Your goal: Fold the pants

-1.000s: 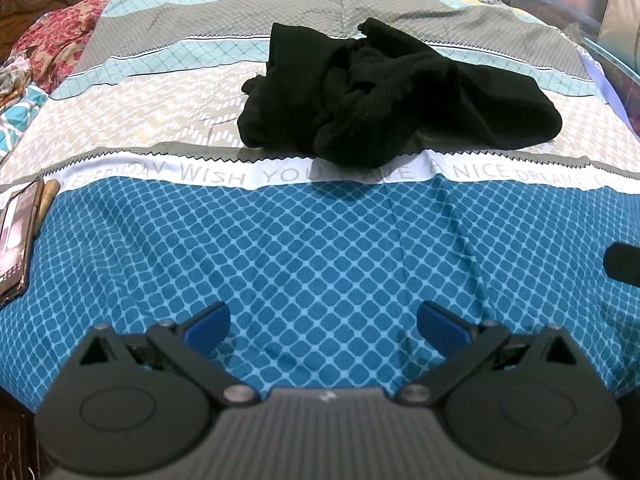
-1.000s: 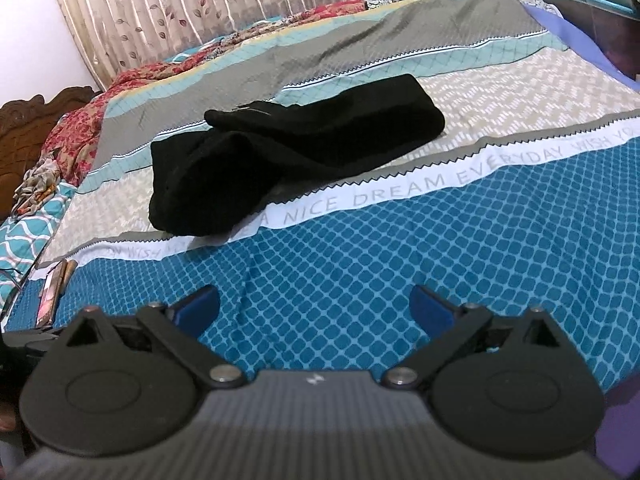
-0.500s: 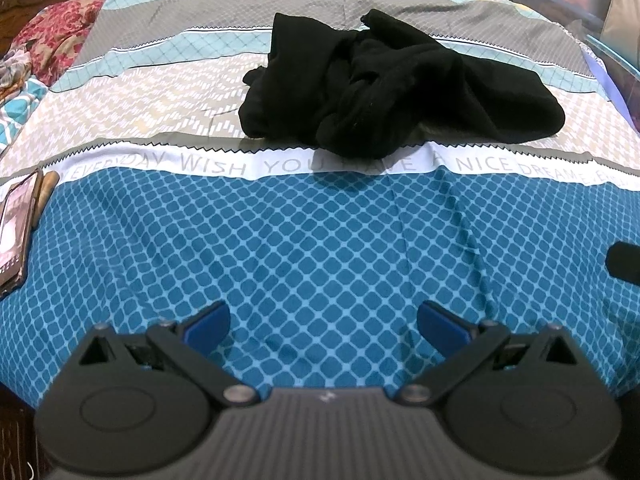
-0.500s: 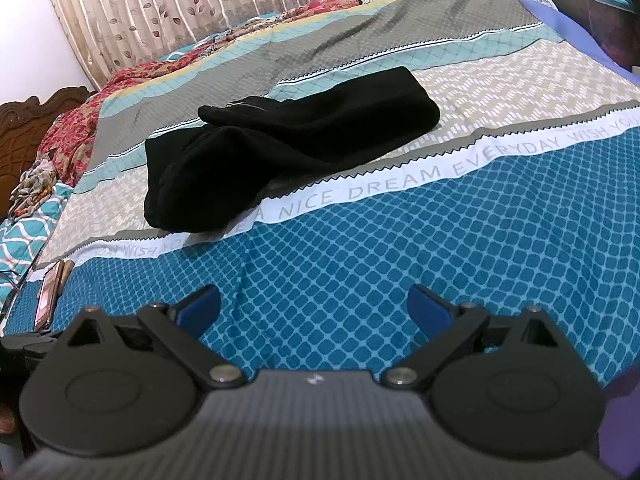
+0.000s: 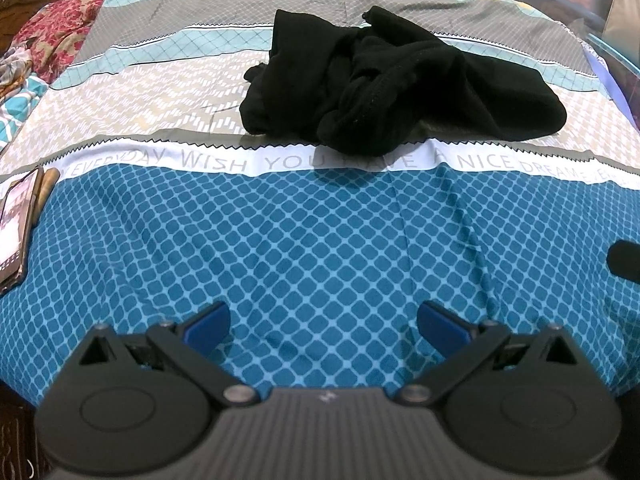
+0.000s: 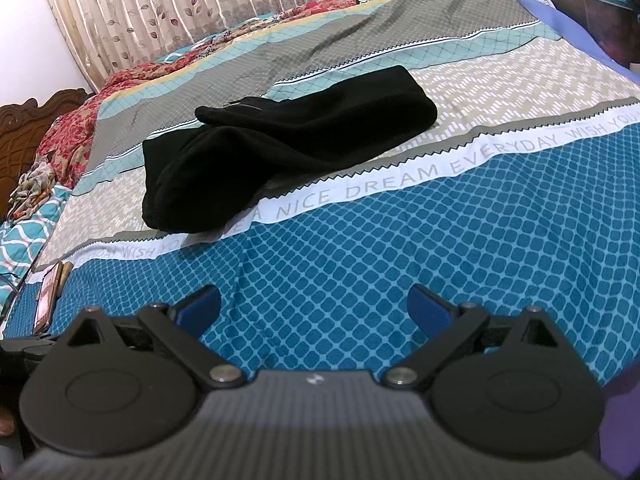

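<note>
Black pants (image 5: 392,84) lie bunched in a heap on the bed, across the beige band and over the white lettered stripe. In the right wrist view the same pants (image 6: 280,140) stretch from lower left to upper right. My left gripper (image 5: 323,322) hovers open over the blue patterned part of the sheet, well short of the heap, with nothing between its blue pads (image 5: 206,320). My right gripper (image 6: 314,308) is also open and empty, over the blue area nearer the bed's front edge.
A phone (image 5: 16,224) lies at the bed's left edge beside a brown object (image 5: 46,190). Red floral bedding (image 5: 56,36) is piled at the far left. A dark part of the other gripper (image 5: 624,260) shows at the right. Curtains (image 6: 200,8) hang behind.
Both views have shifted slightly; the pants sit a little nearer and lower in the left wrist view. Both grippers stay open. The pants have not moved on the bed.
</note>
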Demonstrator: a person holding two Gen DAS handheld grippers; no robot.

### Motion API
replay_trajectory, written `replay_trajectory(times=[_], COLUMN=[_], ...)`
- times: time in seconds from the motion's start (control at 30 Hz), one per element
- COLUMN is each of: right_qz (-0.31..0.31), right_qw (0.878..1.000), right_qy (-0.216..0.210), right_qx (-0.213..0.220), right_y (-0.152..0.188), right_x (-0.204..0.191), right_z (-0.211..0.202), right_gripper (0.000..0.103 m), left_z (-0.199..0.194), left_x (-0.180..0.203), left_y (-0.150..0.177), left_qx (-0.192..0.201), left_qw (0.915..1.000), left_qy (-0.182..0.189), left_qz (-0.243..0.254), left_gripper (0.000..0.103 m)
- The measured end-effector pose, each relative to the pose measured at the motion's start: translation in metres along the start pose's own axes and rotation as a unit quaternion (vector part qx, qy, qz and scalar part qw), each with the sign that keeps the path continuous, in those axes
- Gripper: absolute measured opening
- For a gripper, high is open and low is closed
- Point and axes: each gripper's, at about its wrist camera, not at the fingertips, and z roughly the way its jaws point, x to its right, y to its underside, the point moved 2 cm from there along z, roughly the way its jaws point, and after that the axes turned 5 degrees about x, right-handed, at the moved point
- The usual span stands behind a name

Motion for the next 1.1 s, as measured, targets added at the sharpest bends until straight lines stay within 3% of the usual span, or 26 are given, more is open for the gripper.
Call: replay_trajectory(times=[0.87,0.97,1.0,1.1], right_qz=[0.005,0.000,-0.004,-0.019], right_qw=[1.000,1.000,1.000,1.000], right_qy=[0.005,0.007,0.007,0.005], right_qx=[0.002,0.007,0.009,0.012], right_y=[0.002,0.000,-0.003,-0.014], right_x=[0.001,0.004,0.005,0.007], right_z=[0.000,0.001,0.001,0.007], right_gripper=[0.100,0.096,0.089,0.080], left_z=[0.002,0.001,0.000,0.003], left_x=[-0.006,-0.020,-0.028,-0.054], left_y=[-0.001,-0.016,-0.024,-0.050], left_qx=[-0.005,0.000,0.001,-0.003], left_qw=[1.0000,0.9992,0.9979,0.9866], left_qy=[0.003,0.026,0.041,0.102], left_qz=[-0.006,-0.032,-0.050,-0.127], left_gripper=[0.103,0.103,0.103,0.103])
